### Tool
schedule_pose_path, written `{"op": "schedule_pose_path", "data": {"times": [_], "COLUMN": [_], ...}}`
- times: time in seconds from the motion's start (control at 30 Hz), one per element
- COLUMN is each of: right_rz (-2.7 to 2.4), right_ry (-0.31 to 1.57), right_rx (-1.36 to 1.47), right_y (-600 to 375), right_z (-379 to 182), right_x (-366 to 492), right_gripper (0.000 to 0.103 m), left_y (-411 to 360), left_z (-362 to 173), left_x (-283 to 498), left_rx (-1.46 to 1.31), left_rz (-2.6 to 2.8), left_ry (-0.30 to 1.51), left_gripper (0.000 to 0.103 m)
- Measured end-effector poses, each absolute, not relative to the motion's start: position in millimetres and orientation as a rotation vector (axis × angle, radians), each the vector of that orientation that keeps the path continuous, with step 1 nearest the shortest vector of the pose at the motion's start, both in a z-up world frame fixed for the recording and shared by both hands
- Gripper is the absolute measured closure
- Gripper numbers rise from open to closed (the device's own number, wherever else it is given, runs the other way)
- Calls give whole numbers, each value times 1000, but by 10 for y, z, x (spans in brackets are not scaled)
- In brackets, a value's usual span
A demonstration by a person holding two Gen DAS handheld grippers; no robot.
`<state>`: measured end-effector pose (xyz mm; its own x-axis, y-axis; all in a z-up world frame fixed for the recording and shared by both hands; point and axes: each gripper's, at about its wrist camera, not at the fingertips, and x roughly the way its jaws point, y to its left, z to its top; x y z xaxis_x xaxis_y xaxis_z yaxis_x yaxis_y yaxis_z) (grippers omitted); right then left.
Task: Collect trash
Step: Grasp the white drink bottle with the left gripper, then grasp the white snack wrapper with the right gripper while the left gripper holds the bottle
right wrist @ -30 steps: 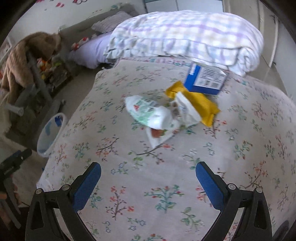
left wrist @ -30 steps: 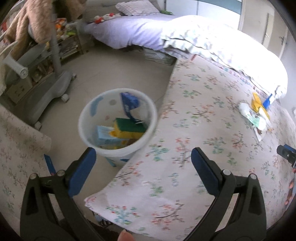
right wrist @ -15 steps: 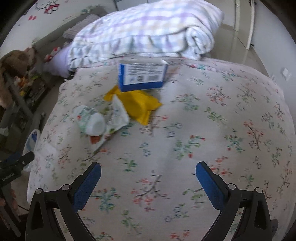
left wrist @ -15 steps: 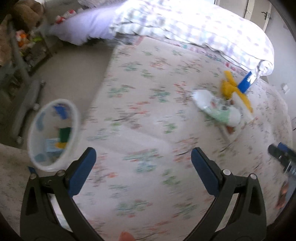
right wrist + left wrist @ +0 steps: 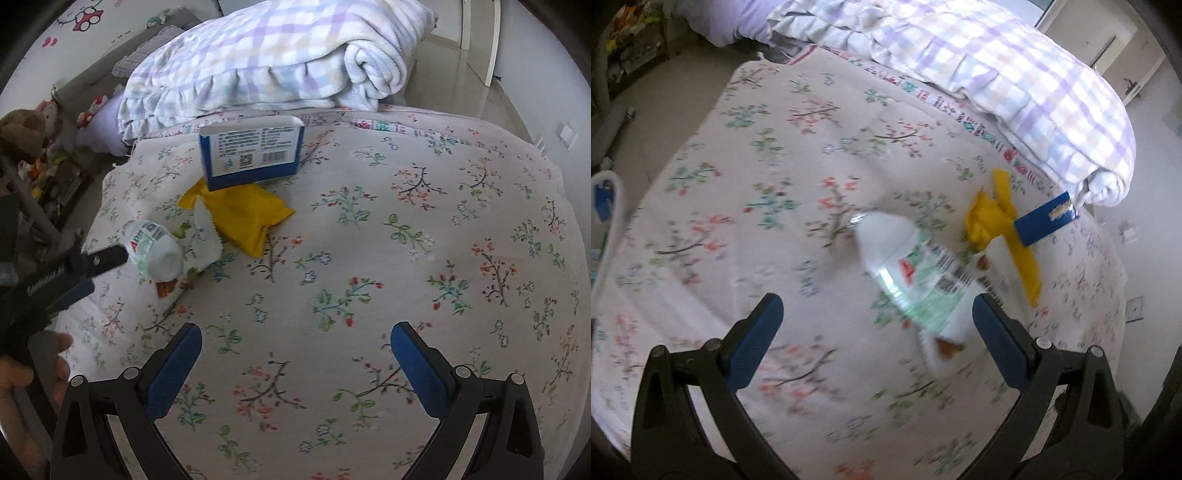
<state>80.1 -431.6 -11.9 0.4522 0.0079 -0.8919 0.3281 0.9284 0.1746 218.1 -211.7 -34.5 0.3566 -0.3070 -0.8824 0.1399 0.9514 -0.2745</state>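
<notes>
Although four pieces of trash lie together on the floral bed cover (image 5: pixel 424 229), the plastic bottle (image 5: pixel 916 273) is the item nearest any tool. In the left wrist view it lies just ahead of the left gripper (image 5: pixel 877 325) and toward that gripper's right finger, its lower end almost beside the blue pad. Its long axis runs diagonally, from the upper left down to the lower right, so it sits askew to the gap between the jaws rather than across it. The picture is blurred, so contact between pad and bottle cannot be confirmed.

The bottle rests on a white wrapper (image 5: pixel 205 236). A yellow packet (image 5: pixel 247 218) lies just beyond, and a blue box (image 5: pixel 251 151) stands at the far side, close to the folded checked blanket (image 5: pixel 266 62).

The left jaws are spread wide and hold nothing. The right gripper (image 5: pixel 295 358) is likewise spread and unloaded, poised over bare cover well to the right of the pile.

Judgement: the left hand is the nearer and better placed. A shift to its right, with some rotation to square the jaws across the bottle's body, appears necessary before closing. The white bin (image 5: pixel 607 206) shows only as a rim at the left edge.
</notes>
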Motion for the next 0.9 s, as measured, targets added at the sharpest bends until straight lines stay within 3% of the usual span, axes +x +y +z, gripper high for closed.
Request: {"op": "schedule_pose_path", "data": {"times": [0.4, 0.47, 0.53, 0.6, 0.67, 0.7, 0.9], "right_rz": [-233, -230, -224, -222, -222, -220, -169], "right_ry": [1130, 1130, 1127, 1120, 1111, 1108, 1088], "right_rx": [396, 395, 396, 403, 410, 414, 506], "right_y": [-4447, -4432, -4413, -4385, -4349, -4334, -4117], "right_z": [-282, -289, -284, -272, -258, -256, -264], "right_x": [825, 838, 865, 906, 948, 974, 1158], "right_gripper": [0, 0, 0, 0, 0, 0, 4], "left_y": [-2441, -2467, -2463, -2396, -2264, -2189, -1858], "left_z": [-545, -547, -532, -513, -498, -495, -513], "left_x": [2331, 2322, 2310, 2300, 2286, 2291, 2307], "left_rx": [-94, -44, 10, 16, 3, -6, -131], "left_rz": [-208, -206, -215, -235, -258, -268, -348], "left_ry": [1111, 1104, 1100, 1106, 1118, 1131, 1213], "left_gripper": [10, 19, 37, 49, 67, 81, 83]}}
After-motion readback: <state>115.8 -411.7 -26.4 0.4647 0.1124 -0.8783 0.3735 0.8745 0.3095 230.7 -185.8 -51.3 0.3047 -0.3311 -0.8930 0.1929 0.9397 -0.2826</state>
